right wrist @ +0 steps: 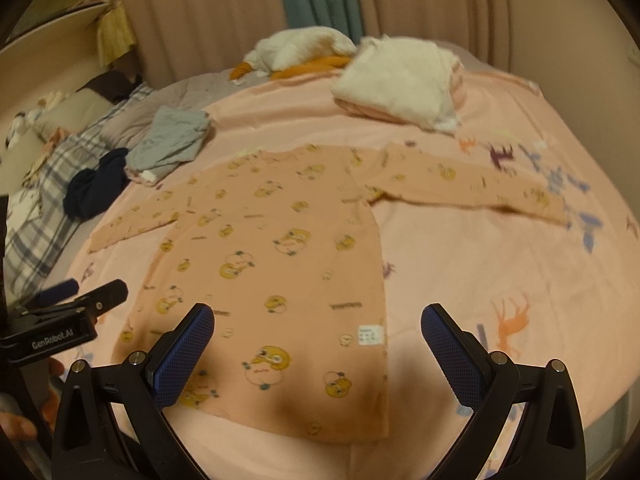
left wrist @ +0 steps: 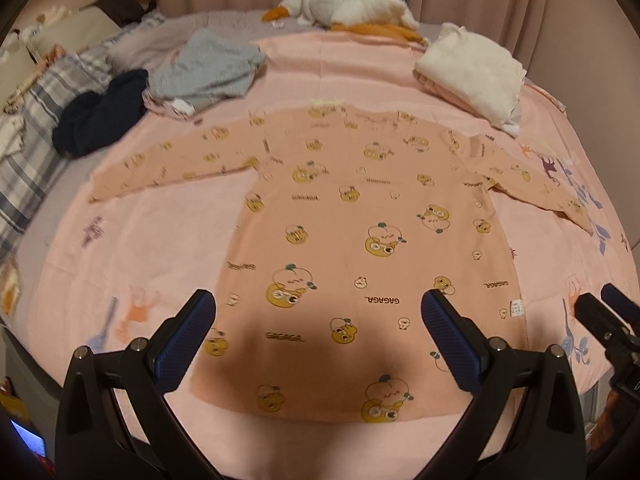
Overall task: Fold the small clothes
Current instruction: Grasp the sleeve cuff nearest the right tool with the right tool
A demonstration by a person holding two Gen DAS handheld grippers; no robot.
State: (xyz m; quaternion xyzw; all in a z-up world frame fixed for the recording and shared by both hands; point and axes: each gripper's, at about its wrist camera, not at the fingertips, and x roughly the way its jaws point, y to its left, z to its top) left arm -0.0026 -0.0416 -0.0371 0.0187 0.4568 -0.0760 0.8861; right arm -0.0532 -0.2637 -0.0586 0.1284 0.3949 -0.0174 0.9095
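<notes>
A small peach long-sleeved shirt (left wrist: 352, 216) with yellow cartoon prints lies spread flat on the pink blanket (left wrist: 160, 240), both sleeves stretched out sideways. My left gripper (left wrist: 318, 312) hovers open above the shirt's lower hem with nothing between its fingers. In the right wrist view the same shirt (right wrist: 280, 248) lies ahead and to the left. My right gripper (right wrist: 318, 326) is open over the shirt's lower right corner, near the white label (right wrist: 370, 335). Each gripper shows at the edge of the other's view: the right gripper (left wrist: 608, 312) and the left gripper (right wrist: 80, 296).
A folded white and pink pile (left wrist: 472, 76) sits at the far right of the blanket. Grey clothes (left wrist: 208, 68) and a dark navy garment (left wrist: 100, 116) lie at the far left. A white plush goose (left wrist: 348, 8) rests by the curtains. Plaid bedding (left wrist: 36, 128) lies left.
</notes>
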